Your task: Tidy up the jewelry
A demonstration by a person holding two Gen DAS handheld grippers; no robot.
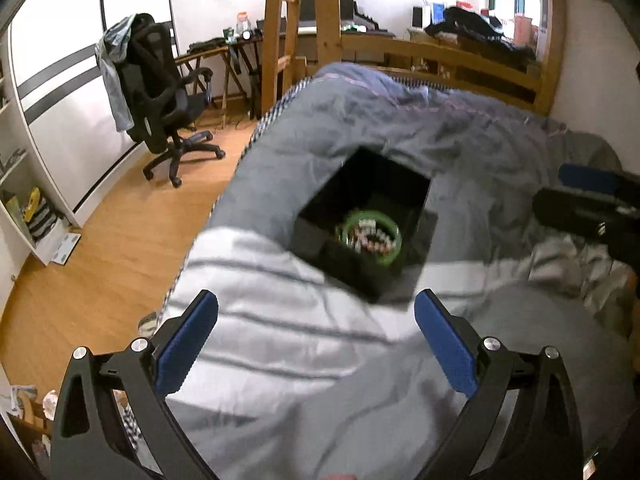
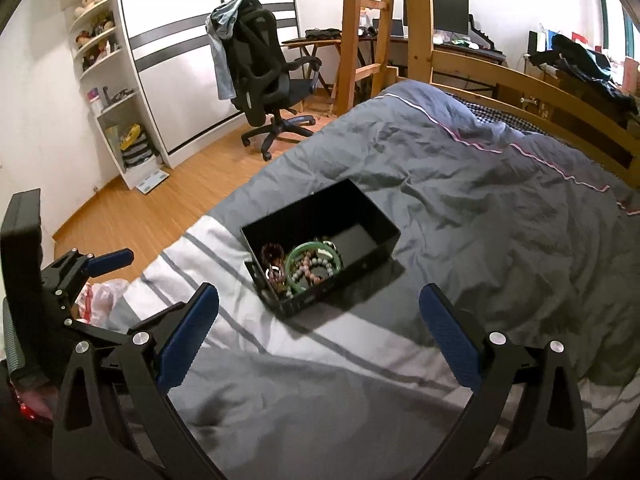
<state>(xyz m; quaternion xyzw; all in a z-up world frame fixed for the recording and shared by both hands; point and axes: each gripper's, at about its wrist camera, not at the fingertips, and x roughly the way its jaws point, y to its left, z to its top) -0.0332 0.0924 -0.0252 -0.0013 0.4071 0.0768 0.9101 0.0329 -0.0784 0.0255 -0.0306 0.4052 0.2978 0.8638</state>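
- Rumpled grey duvet (image 2: 460, 184) covers the bed.
- Open black rectangular box (image 2: 362, 216) on it holds a green bangle (image 2: 298, 254) and beaded bracelets (image 2: 316, 268).
- Left gripper (image 1: 316, 312) and right gripper (image 2: 320, 304): jaws spread wide, holding nothing.

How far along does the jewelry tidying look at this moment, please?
Done: a green bangle and beaded bracelets lie in the black box on the bed. In hand: nothing; left gripper and right gripper are open. Left: no loose jewelry shows.
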